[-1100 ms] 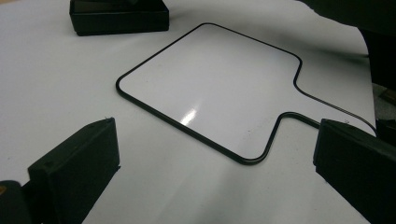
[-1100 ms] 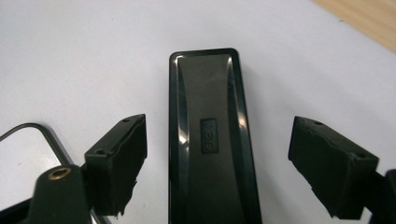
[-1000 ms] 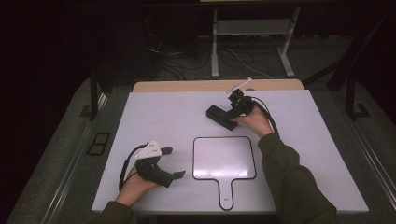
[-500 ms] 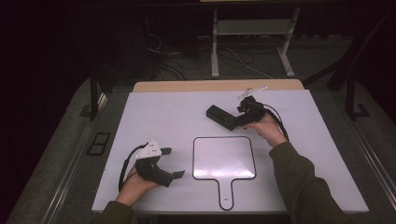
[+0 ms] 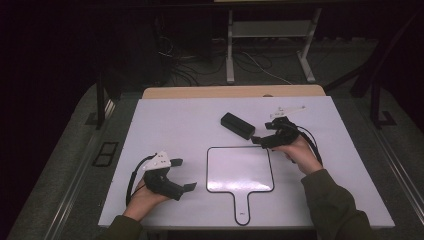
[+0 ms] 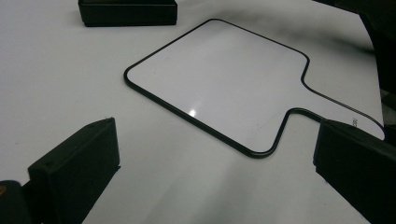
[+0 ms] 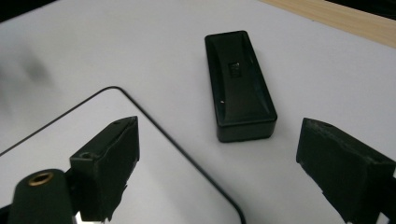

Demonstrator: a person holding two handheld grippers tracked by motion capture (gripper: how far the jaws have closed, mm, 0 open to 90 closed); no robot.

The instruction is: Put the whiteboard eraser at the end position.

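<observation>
A black rectangular box (image 5: 237, 125) lies flat on the white table (image 5: 165, 130), just beyond the far right corner of a handled whiteboard (image 5: 240, 169). My right gripper (image 5: 260, 141) sits to the right of the box and points at it. Its jaws have just been opening and touch nothing. In the right gripper view the box (image 7: 238, 84) lies ahead of the open right gripper (image 7: 224, 158), with the whiteboard's corner (image 7: 46, 140) at lower left. My left gripper (image 5: 184, 174) rests open left of the whiteboard. The left gripper view faces the whiteboard (image 6: 219, 88) and the box (image 6: 127, 11) between the spread jaws of the left gripper (image 6: 215, 158).
A wooden strip (image 5: 235, 92) runs along the table's far edge. Beyond it are a metal stand (image 5: 270, 30) and cables on a dark floor. Bare white tabletop lies at the far left and near right.
The right gripper has let go of the black box and drawn back to the right and toward the person. The box stays where it was. The left hand has kept still.
</observation>
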